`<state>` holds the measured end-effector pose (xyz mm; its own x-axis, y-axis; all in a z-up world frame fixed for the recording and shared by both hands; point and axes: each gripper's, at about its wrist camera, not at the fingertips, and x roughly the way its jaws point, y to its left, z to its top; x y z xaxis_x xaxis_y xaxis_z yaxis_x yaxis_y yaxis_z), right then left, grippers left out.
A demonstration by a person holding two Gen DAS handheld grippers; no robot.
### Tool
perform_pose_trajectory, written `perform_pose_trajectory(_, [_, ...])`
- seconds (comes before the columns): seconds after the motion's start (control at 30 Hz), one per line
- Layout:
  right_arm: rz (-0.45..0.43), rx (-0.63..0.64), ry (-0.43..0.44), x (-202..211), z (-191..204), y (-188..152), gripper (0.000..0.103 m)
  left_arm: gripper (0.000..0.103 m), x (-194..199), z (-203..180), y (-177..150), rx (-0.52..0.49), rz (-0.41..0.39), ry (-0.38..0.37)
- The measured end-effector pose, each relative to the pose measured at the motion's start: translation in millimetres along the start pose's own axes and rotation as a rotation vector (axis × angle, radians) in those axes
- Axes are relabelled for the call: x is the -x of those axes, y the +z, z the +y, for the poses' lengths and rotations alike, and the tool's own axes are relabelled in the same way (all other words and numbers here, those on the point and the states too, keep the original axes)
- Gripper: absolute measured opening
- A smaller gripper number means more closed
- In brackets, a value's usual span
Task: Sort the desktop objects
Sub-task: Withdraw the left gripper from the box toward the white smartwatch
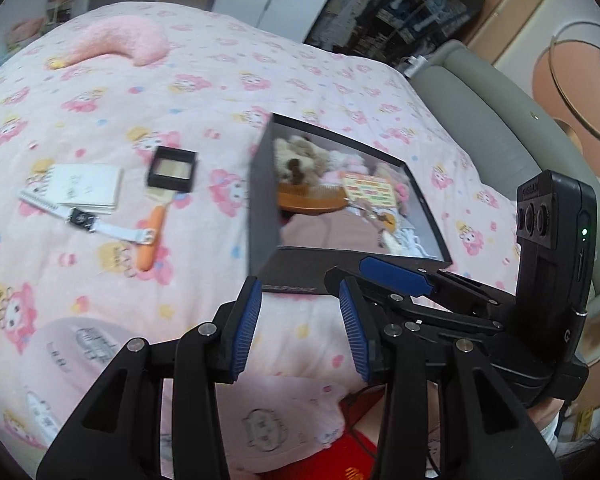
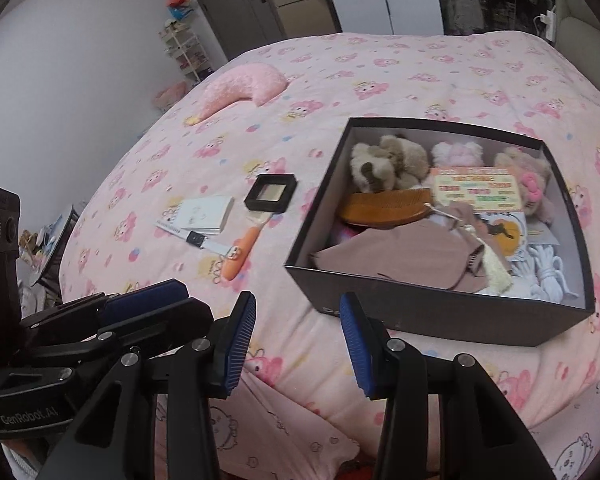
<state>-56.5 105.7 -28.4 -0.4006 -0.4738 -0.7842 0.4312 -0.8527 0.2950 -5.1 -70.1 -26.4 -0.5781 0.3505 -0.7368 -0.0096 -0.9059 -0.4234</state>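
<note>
Fluffy pink bed | black cardboard box right, stuffed with plushies | both grippers' ribbed blue jaws apart, empty: left gripper, right gripper

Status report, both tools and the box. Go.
Left tool open, empty; right tool open, empty. Black box part filled. Notepad, watch, orange brush, small black case outside on bedspread. Path unobstructed.

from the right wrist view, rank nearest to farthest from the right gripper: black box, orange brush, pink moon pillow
1. black box, just ahead and to the right of the right gripper.
2. orange brush, ahead and left on the bedspread.
3. pink moon pillow, far left, well up the bed.
</note>
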Motion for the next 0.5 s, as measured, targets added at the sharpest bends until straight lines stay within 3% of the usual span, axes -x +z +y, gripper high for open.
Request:
perform_pose_trajectory(0.37, [0.088,0.156,0.069,-55.9,83.1,15.5,0.040,0.040,28.9,83.4,-8.9,0.166,-0.059,0.100])
perform_pose_trajectory(0.5, [0.062,0.130,0.179,-76.3,91.1,11.8,0.040,0.042,28.0,110.9,-11.9,0.221,-0.074,0.158])
